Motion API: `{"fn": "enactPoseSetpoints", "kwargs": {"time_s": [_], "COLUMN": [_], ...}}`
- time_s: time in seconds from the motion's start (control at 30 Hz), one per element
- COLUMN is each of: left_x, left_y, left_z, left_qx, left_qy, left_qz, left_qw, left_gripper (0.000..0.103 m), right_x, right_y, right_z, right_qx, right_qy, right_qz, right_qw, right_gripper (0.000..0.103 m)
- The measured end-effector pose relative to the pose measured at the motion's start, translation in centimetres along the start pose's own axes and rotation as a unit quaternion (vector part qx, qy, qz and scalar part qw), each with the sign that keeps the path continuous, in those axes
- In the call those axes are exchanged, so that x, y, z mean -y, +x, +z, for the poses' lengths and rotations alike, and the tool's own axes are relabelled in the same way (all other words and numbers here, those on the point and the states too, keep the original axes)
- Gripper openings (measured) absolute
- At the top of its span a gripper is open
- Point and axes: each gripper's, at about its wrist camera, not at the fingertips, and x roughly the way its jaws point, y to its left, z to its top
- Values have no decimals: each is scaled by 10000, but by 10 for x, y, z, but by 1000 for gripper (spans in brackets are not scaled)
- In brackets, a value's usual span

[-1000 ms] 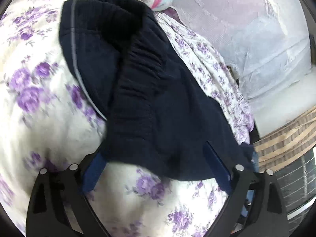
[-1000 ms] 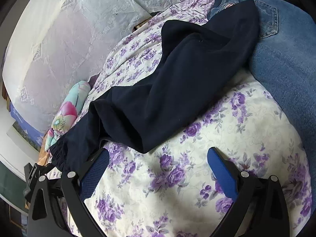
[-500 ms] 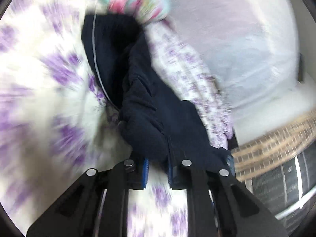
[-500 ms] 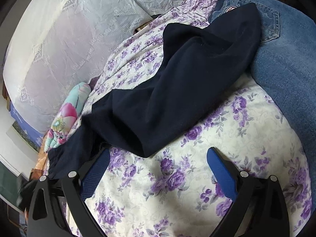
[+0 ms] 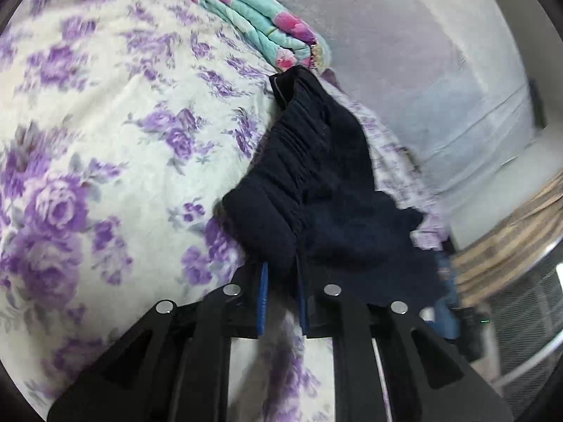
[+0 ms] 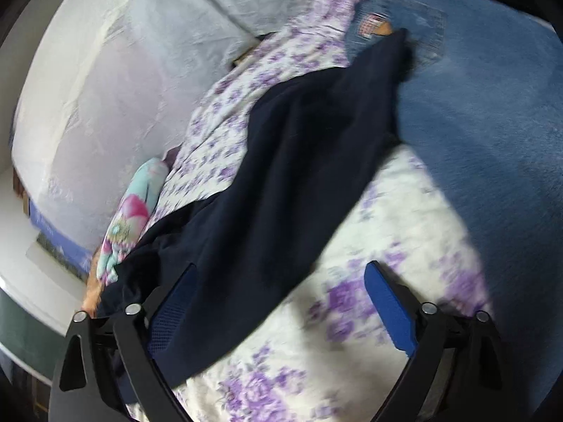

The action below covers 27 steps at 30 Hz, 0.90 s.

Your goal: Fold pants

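1. Notably, left gripper (image 5: 281,281) was clenched on the pants (image 5: 316,190) at the bunched elastic waistband, fabric pinched between the pads; likely gripped there to carry that end for a fold.
2. Pants (image 6: 281,176) lay stretched across the floral bedsheet (image 6: 369,316), far end overlapping the jeans (image 6: 492,123), near end beside a folded blanket (image 5: 260,21).
3. Right gripper (image 6: 278,302) was wide but closing; pants lay over its left finger (image 6: 172,313), pads not pressing. Probably seeking a second hold.
4. Both views were blurred.
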Motion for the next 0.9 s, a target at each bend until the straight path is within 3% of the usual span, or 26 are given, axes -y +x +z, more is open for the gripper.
{"fn": "enactPoseSetpoints", "kwargs": {"time_s": [0.1, 0.17, 0.3, 0.4, 0.47, 0.57, 0.7, 0.8, 0.9], "left_x": [0, -5, -13, -8, -5, -4, -9, -11, -30], "left_y": [3, 4, -2, 2, 5, 5, -15, -39, -39], "left_z": [3, 5, 4, 4, 6, 13, 28, 33, 26], "left_qx": [29, -11, -53, -40, -40, 23, 234, 338, 11], "left_qy": [9, -99, -122, -82, -67, -102, -251, -170, -239], "left_qz": [20, -128, -137, 13, 99, 48, -19, 51, 397], "left_qw": [10000, 9999, 9998, 10000, 9999, 9999, 9994, 9993, 9989], "left_gripper": [14, 14, 15, 15, 15, 13, 11, 11, 12], "right_x": [16, 27, 57, 60, 54, 38, 12, 14, 29], "right_y": [8, 9, 20, 35, 44, 36, -19, -61, -69], "right_z": [16, 25, 48, 57, 58, 51, 37, 11, -25], "right_qx": [-167, -172, -235, -379, -383, -236, -18, -360, -999], "right_qy": [394, 670, 1580, 1620, 1317, 726, -36, -257, -562], "right_qz": [107, 137, 371, 317, 55, -134, -1, 196, -243], "right_qw": [9990, 9975, 9865, 9856, 9905, 9970, 10000, 9988, 9931], "right_gripper": [75, 60, 44, 33, 5, 4, 4, 4, 6]}}
